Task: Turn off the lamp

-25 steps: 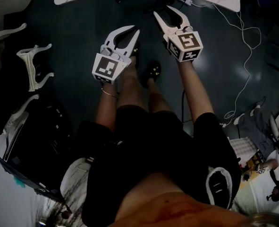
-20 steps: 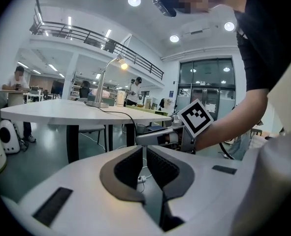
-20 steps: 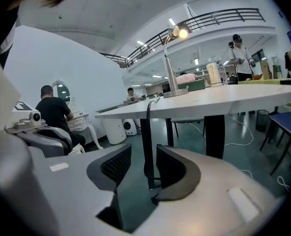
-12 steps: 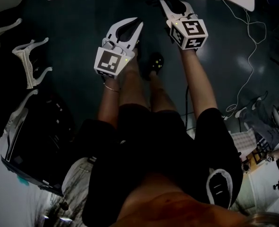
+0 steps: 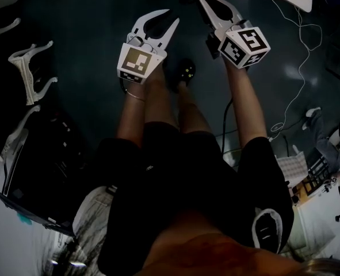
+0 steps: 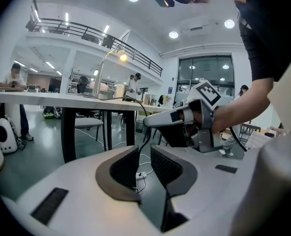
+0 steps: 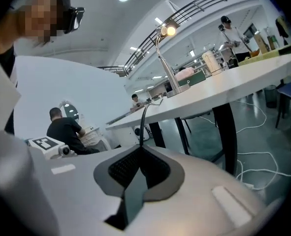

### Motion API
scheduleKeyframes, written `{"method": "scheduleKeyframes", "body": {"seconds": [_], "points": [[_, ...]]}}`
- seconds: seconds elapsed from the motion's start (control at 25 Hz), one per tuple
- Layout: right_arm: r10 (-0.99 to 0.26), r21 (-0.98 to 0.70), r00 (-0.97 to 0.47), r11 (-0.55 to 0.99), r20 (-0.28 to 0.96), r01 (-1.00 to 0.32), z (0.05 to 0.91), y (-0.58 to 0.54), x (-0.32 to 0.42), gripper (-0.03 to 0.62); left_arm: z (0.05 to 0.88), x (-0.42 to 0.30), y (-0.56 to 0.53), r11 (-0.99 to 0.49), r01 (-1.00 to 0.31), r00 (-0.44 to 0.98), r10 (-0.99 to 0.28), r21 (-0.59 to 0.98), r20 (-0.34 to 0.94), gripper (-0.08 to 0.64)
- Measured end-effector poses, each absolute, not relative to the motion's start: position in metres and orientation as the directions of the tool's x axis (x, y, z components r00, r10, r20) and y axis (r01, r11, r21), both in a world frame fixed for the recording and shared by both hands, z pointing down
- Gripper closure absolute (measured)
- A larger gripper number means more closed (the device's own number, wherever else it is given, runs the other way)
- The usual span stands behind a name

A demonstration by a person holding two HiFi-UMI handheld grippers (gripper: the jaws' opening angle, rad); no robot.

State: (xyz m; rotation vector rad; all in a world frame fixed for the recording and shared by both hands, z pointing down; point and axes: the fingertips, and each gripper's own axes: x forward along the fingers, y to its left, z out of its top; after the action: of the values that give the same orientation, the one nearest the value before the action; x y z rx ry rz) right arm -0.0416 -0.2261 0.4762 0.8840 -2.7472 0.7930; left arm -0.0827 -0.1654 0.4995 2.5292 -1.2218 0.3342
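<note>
at the far left of the head view, some white curved plastic pieces [image 5: 29, 76] lie in the dark. next to the right, the left claw [image 5: 173, 16] is held out over the dark grey-green floor [image 5: 89, 27], in front of the person's bare legs. in the left gripper view its jaws stand a little apart with only a narrow gap between them, and they hold nothing.

to its right, and a little further forward, is the right claw [image 5: 205, 0]. its jaws have just been closing and now they lie together. a thin black cable [image 7: 143, 124] rises straight from the place where the tips meet and goes up to the edge of the white tabletop [image 7: 243, 80]. i cannot tell if the tips really pinch this cable or only touch it.

the silvery desk lamp with a thin bent arm [image 7: 168, 31] stands on this tabletop, beyond both claws and well apart from them, and its bulb is glowing yellow.
</note>
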Motion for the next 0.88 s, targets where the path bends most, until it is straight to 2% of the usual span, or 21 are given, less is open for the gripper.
{"method": "scheduleKeyframes", "body": {"seconds": [0.32, 0.6, 0.88], "points": [[-0.463, -0.630, -0.879, 0.651, 0.113, -0.424, 0.424, -0.212, -0.041, 0.584, 0.512, -0.063, -0.177, -0.625, -0.769, 0.623, -0.688, 0.132, 0.371, 0.499], [-0.444, -0.705, -0.896, 0.630, 0.018, -0.326, 0.392, -0.212, -0.044, 0.584, 0.520, -0.053, -0.195, -0.644, -0.755, 0.637, -0.675, 0.124, 0.372, 0.499], [-0.429, -0.744, -0.903, 0.613, -0.032, -0.265, 0.380, -0.207, -0.043, 0.584, 0.530, -0.035, -0.212, -0.705, -0.707, 0.663, -0.638, 0.047, 0.392, 0.499]]}}
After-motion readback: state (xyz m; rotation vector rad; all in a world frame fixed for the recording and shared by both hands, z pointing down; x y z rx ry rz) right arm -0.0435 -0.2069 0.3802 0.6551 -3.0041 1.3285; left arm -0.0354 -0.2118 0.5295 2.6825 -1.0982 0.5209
